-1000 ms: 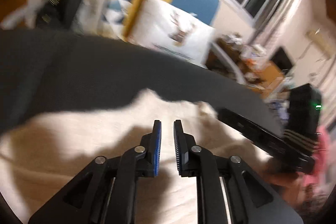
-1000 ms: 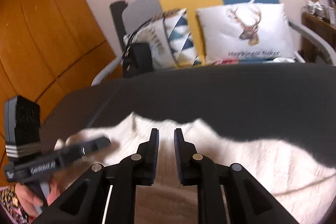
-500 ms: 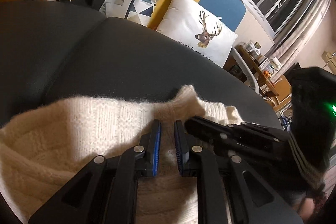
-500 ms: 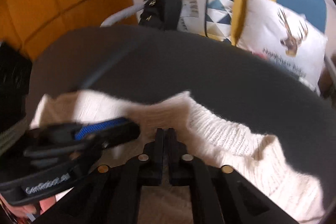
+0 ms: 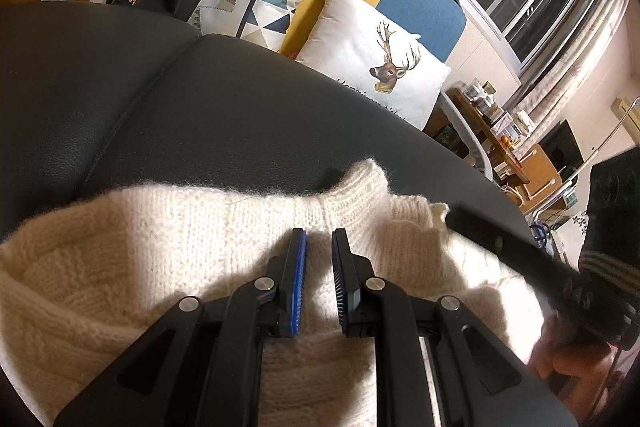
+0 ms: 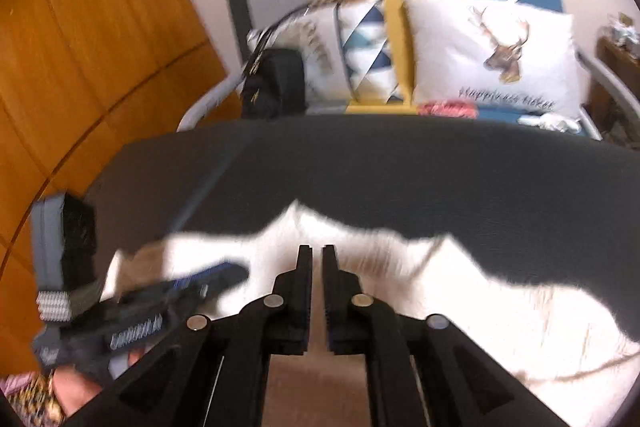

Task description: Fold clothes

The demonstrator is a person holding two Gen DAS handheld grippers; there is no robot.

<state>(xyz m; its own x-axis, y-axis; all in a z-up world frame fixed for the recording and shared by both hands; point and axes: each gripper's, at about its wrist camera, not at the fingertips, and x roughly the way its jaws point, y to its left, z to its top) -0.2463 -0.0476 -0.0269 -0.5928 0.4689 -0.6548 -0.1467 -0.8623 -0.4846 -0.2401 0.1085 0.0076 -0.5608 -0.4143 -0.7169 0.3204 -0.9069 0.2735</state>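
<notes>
1. My right gripper (image 6: 317, 255) had parted slightly from its clenched state half a second earlier, gripping nothing.
2. My left gripper (image 5: 319, 239) stayed released above the cream knit sweater (image 5: 168, 247), which lay on the black leather seat (image 5: 248, 119).
3. I judged that fold finished.

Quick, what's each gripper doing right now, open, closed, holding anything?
Left gripper: tongs slightly open over the cream knit sweater, no fabric seen between them.
Right gripper: tongs nearly closed above the sweater; whether they pinch fabric cannot be told.
</notes>
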